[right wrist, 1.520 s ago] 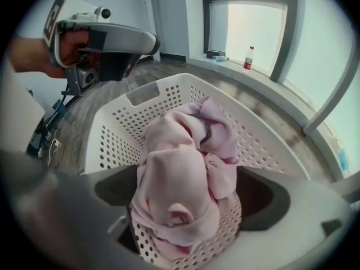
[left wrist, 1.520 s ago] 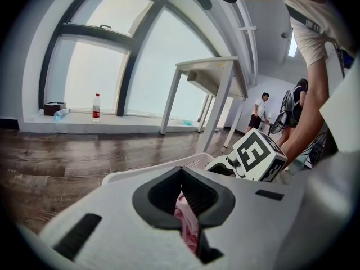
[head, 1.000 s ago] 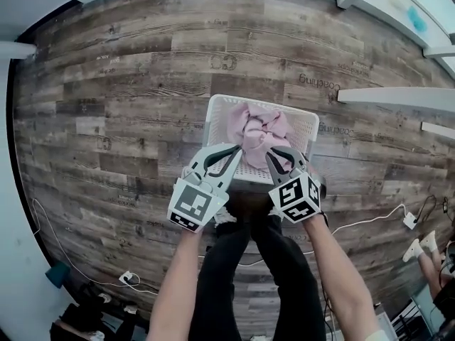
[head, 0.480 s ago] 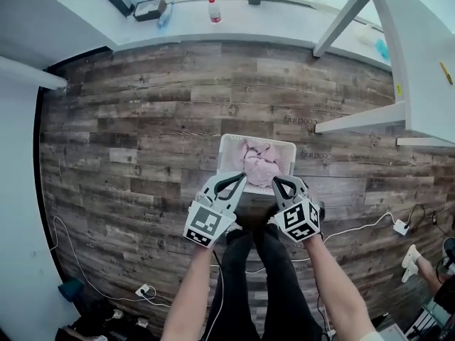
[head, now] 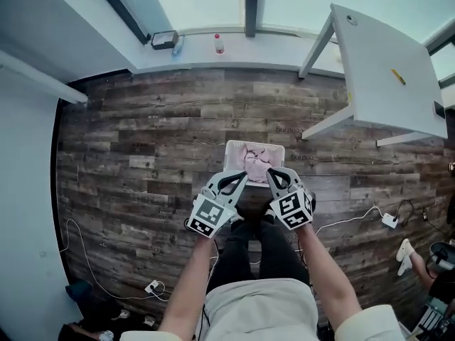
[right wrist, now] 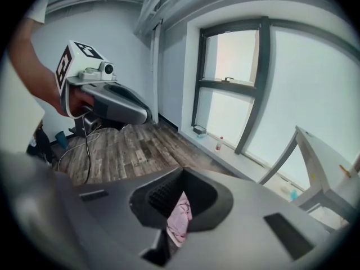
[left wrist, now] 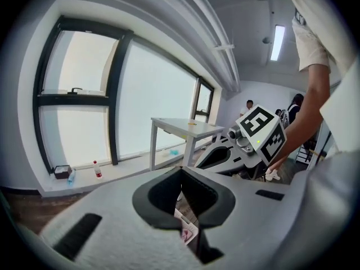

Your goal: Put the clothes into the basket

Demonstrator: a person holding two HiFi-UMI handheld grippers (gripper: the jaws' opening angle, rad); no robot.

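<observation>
Pink crumpled clothes point(head: 254, 163) fill the white plastic basket point(head: 229, 151), centre frame. Left gripper point(head: 243, 175) and right gripper point(head: 270, 173): jaws closed, empty. Heaped cloth could spill if the basket is nudged.

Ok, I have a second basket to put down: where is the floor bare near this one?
The wood floor is bare left of the basket up to the wall, and between the basket and the window ledge. To its right the legs of the white table stand close and a cable trails; the basket itself holds pink clothes.
</observation>
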